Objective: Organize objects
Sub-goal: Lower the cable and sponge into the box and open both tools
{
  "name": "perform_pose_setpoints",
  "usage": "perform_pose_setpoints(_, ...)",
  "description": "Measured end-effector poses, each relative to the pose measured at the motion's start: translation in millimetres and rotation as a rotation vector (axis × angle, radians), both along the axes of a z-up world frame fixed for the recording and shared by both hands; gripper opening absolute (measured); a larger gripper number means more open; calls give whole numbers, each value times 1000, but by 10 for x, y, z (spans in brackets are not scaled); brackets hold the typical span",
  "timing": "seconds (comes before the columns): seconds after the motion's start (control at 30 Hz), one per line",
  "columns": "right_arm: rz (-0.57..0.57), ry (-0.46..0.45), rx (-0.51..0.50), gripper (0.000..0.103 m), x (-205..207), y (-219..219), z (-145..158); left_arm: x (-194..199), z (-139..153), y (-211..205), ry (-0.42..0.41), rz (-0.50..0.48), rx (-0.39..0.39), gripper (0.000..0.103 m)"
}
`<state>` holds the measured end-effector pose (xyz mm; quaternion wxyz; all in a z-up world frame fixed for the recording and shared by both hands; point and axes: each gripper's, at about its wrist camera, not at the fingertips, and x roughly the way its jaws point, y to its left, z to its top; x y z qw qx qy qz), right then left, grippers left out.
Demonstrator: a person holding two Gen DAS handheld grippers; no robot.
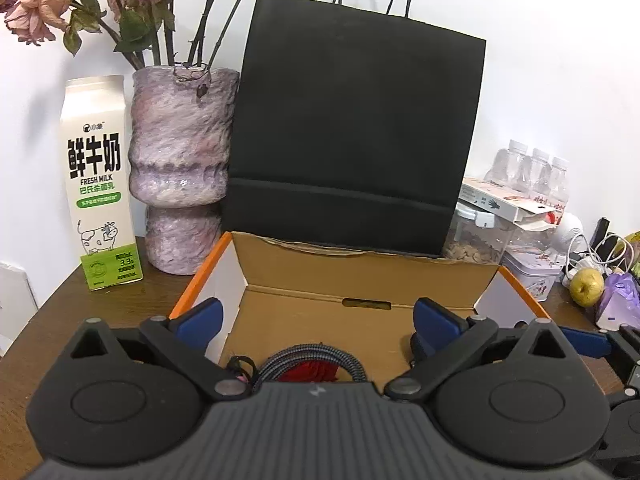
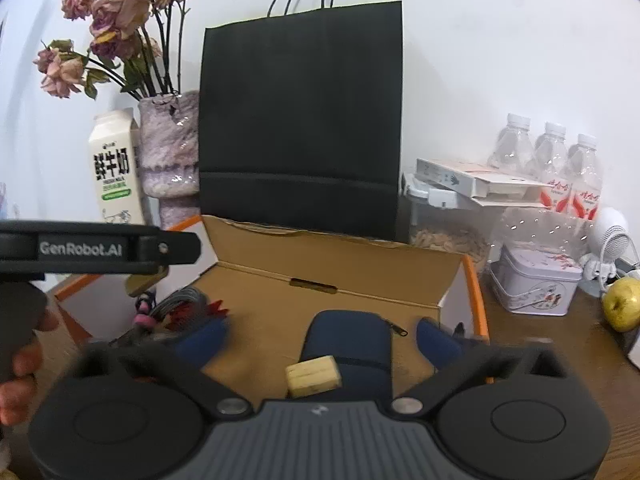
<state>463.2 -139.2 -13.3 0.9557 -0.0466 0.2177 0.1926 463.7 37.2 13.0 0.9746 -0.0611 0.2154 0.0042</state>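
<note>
An open cardboard box with orange edges sits on the wooden table. My left gripper hangs open over the box's left part, above a coiled braided cable with something red inside the coil. My right gripper is open over the box's right part. A navy zip pouch lies on the box floor between its blue fingers, apart from both. A small tan block rests at the pouch's near end. In the right wrist view the left gripper's body and a hand show at the left, with the cable below.
A tall black paper bag stands right behind the box. A milk carton and a purple vase of dried roses stand at the back left. Water bottles, a plastic jar, a tin and a yellow fruit crowd the right.
</note>
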Motion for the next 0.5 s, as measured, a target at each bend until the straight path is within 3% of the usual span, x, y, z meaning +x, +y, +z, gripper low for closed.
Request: perform_pose_setpoints(0.5,0,3,-4,103,-7,-4,15,-29,18,-2,-6,8,6,103)
